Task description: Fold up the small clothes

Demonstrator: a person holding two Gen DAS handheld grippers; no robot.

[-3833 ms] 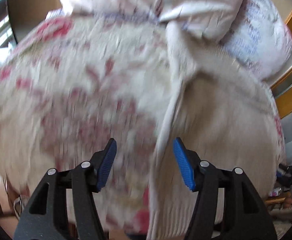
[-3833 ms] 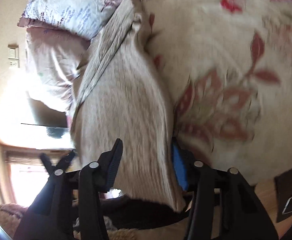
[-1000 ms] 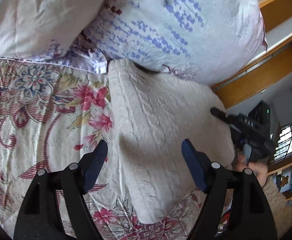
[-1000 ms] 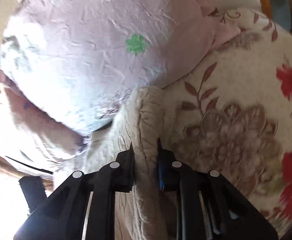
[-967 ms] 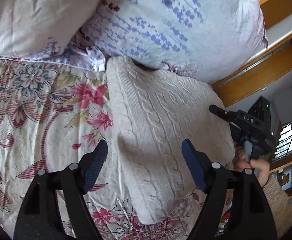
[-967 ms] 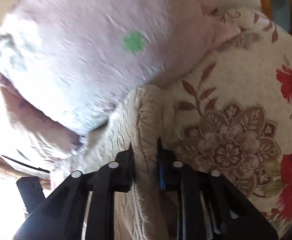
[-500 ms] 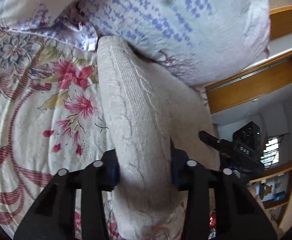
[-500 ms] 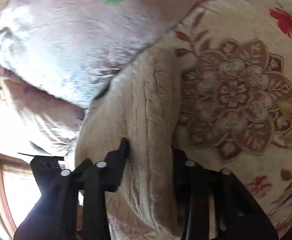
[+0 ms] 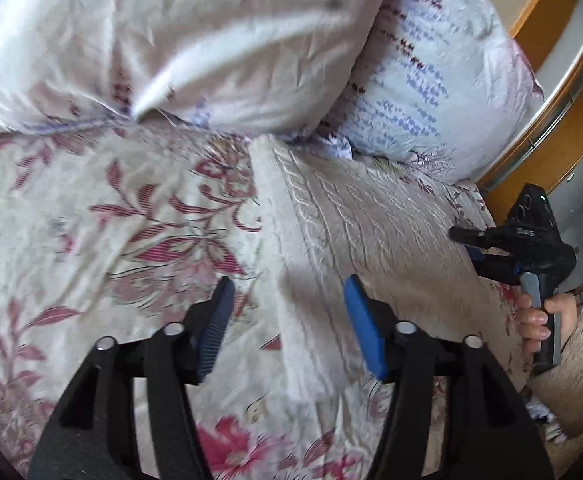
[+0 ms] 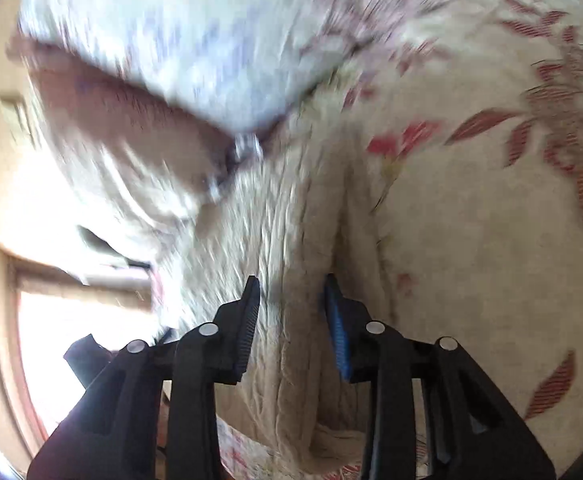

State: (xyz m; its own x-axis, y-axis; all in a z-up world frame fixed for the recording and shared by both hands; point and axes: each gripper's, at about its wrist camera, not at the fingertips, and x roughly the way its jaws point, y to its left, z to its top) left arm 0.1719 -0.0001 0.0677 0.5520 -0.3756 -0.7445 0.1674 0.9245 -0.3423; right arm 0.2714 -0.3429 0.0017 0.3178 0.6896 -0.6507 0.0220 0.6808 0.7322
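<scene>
A cream cable-knit garment (image 9: 355,216) lies folded on the floral bedspread (image 9: 111,220), its far edge against the pillows. My left gripper (image 9: 287,320) is open and empty, just above the garment's near left edge. My right gripper (image 10: 291,316) is open over the same garment (image 10: 283,232), fingers clear of the knit; this view is blurred. The right gripper also shows in the left wrist view (image 9: 511,248), held by a hand at the garment's right side.
Two pillows lie at the head of the bed, a pale pink one (image 9: 171,40) and a white one with blue print (image 9: 443,80). A wooden headboard (image 9: 551,112) runs behind. A bright window (image 10: 71,340) lies left in the right wrist view.
Both grippers were shut on the garment half a second ago; both have opened and let go. The left has pulled back, and the garment now lies flat.
</scene>
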